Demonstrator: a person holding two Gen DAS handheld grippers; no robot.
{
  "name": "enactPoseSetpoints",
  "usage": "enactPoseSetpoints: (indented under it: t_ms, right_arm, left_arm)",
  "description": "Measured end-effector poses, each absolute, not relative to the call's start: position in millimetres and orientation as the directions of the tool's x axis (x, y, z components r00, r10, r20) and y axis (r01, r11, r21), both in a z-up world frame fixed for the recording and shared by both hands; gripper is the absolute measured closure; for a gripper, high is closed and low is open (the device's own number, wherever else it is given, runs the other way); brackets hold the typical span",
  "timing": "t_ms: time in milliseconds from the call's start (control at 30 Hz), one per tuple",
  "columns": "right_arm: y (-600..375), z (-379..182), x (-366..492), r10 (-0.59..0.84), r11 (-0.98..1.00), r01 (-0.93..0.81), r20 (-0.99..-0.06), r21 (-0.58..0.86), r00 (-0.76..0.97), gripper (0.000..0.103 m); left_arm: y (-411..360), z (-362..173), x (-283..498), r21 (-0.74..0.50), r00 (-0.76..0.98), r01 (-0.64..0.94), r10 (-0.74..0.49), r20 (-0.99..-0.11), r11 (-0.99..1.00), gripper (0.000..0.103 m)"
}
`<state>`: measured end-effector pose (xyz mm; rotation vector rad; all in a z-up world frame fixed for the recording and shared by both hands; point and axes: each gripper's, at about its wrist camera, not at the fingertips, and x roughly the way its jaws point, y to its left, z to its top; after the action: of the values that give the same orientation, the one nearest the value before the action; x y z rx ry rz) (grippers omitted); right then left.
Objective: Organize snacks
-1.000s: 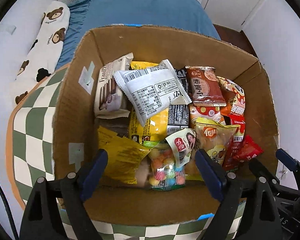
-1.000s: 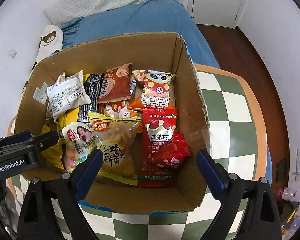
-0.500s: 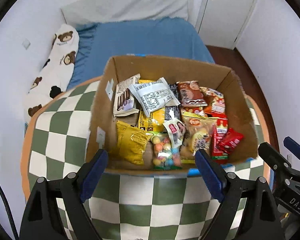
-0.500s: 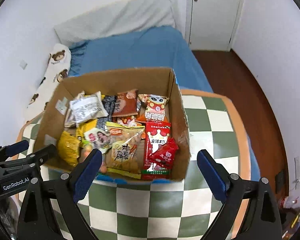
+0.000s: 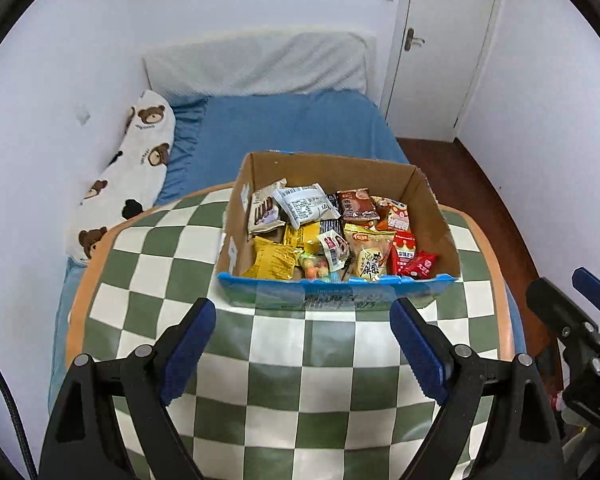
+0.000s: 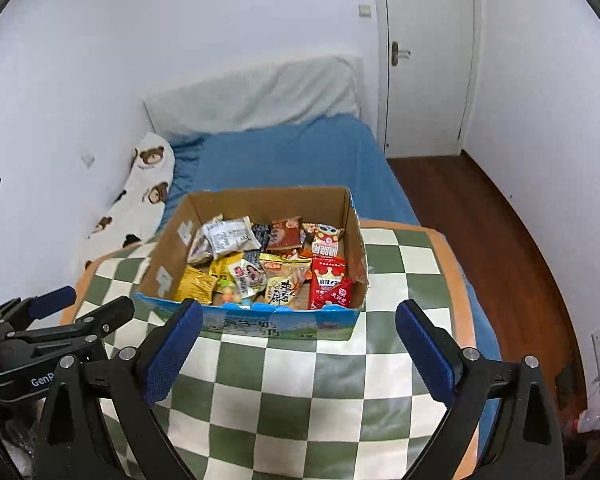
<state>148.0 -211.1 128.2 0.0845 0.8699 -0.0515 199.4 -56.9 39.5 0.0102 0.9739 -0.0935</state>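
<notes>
Now, through your left wrist camera, your left hand-held gripper (image 5: 302,348) hangs wide open over the checkered tabletop (image 5: 284,392), its blue-padded fingers (image 5: 188,346) holding nothing. Just beyond the fingertips sits the cardboard box (image 5: 336,298) of snacks, resting on the tabletop with its blue-printed front wall toward you. Inside, a yellow packet (image 5: 272,259) lies at the near left, a white packet (image 5: 305,207) with a barcode sits toward the back, and a small red packet (image 5: 420,264) lies at the near right corner. Behind the box lies the blue bed (image 5: 292,124), with a bear-print pillow (image 5: 132,164) along the wall. Your right hand-held gripper (image 5: 572,300) shows at the right edge, apart from the box. From your right wrist camera, the right hand-held gripper (image 6: 298,350) is likewise spread wide and empty, its fingers (image 6: 424,350) short of the box (image 6: 260,320). The red packet (image 6: 338,294) leans in the near right corner there, and your left hand-held gripper (image 6: 80,306) appears at the left, open, beside the box's left corner.
</notes>
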Motion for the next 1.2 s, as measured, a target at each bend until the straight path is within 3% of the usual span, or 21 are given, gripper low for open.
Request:
enactPoseSetpoints:
  t_ms: [400,767,800,867,1200]
  right_arm:
    - [-200,180,70,-0.026,0.998,0.061,-0.687,0.027,0.726,0.002]
    - [-201,193,49,-0.017,0.997,0.063,-0.677,0.043,0.736,0.001]
    - [-201,192,51,-0.021,0.997,0.065,-0.677,0.04,0.736,0.0]
    - [-202,190,54,-0.031,0.997,0.072,-0.678,0.033,0.735,0.0]
    - [-211,162,88,-0.071,0.993,0.119,-0.702,0.02,0.708,0.0]
  left_arm:
    - [-52,77,132,0.01,0.641,0.071,-0.038,-0.766,0.997,0.014]
    - [-49,93,114,0.004,0.682,0.04,-0.024,-0.731,0.999,0.014]
    - [-49,91,116,0.002,0.678,0.043,-0.028,-0.735,0.999,0.012]
    - [-50,87,122,-0.01,0.663,0.051,-0.041,-0.747,0.999,0.0]
    - [-60,71,153,0.02,0.663,0.035,-0.008,-0.748,0.999,0.0]
